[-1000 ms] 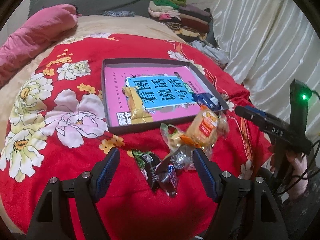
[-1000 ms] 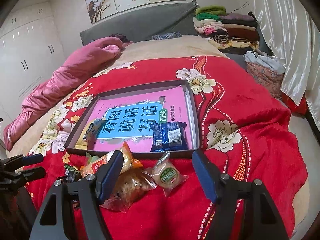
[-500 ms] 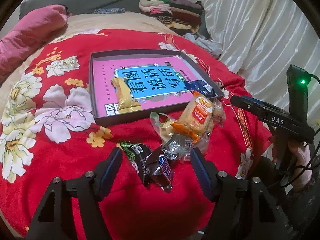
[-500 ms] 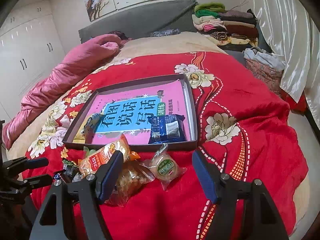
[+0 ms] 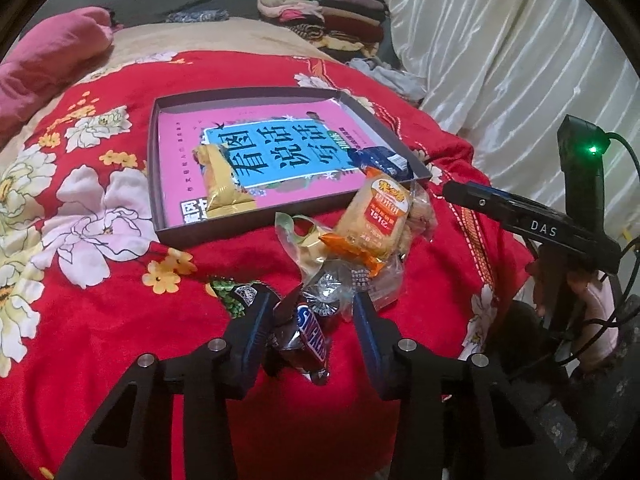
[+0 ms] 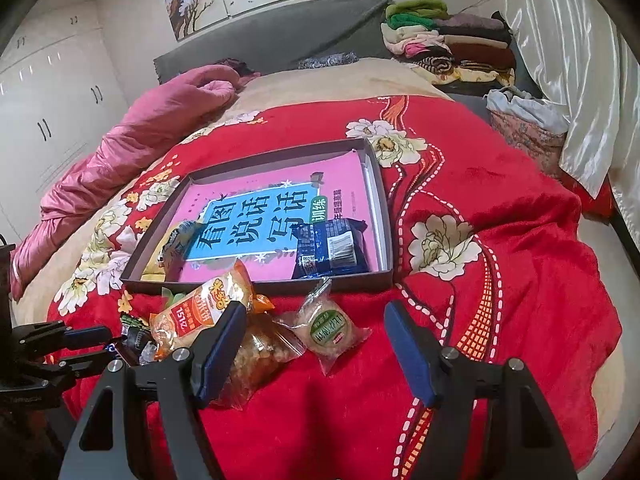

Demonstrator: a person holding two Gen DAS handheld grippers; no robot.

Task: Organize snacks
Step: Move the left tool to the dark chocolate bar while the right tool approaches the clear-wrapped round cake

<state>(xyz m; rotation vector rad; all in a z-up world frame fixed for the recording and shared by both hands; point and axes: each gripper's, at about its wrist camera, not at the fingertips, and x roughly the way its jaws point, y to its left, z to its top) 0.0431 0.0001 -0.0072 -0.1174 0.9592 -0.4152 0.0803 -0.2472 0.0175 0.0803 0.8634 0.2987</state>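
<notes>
Right now the Snickers bar lies lengthwise between the left hand-held gripper pads, which have just been closing, not yet clamped; the right hand-held gripper hangs apart, farther off.

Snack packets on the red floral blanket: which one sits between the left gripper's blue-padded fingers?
The dark Snickers bar, between the closing left gripper; the orange cracker pack and the others lie beyond.
</notes>
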